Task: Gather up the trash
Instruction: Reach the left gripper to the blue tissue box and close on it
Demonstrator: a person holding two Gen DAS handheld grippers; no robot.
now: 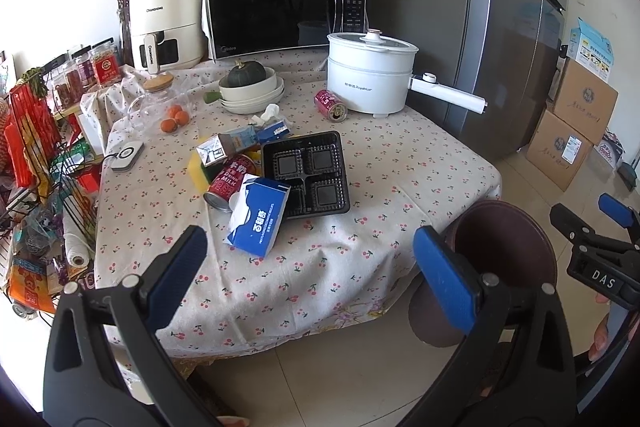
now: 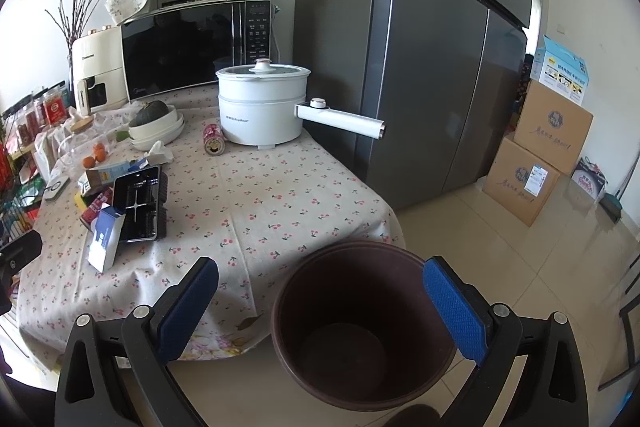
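Left gripper [image 1: 310, 259]: blue-padded fingers spread wide, nothing held; positioned above the near edge of the desk.
Right gripper [image 2: 320, 291]: fingers spread wide, nothing held; positioned over the bin mouth.
Desk [image 1: 400, 163]: covered with a cream cloth printed with red cherries.
Bin: dark brown round plastic bin [image 2: 360, 327] seen on the tiled floor, just beside the near right corner of the desk; its inside appears bare.
Trash cluster: black plastic four-compartment tray [image 1: 306, 173] lies near the desk centre; a blue-and-white cardboard box [image 1: 260, 219] is tipped against its near left corner; a red "Drink Milk" can [image 1: 228, 183] lies on its side, touching the box.
More trash: a brown-and-blue drink carton [image 1: 228, 147] lies behind the red can; a crumpled white tissue [image 1: 270, 113] sits by the stacked cream bowls [image 1: 252, 93].
Far can: a pink drink can [image 1: 331, 105] lies on its side near the white electric pot [image 1: 370, 75].
Background: black microwave [image 1: 280, 13], grey refrigerator [image 2: 420, 67].
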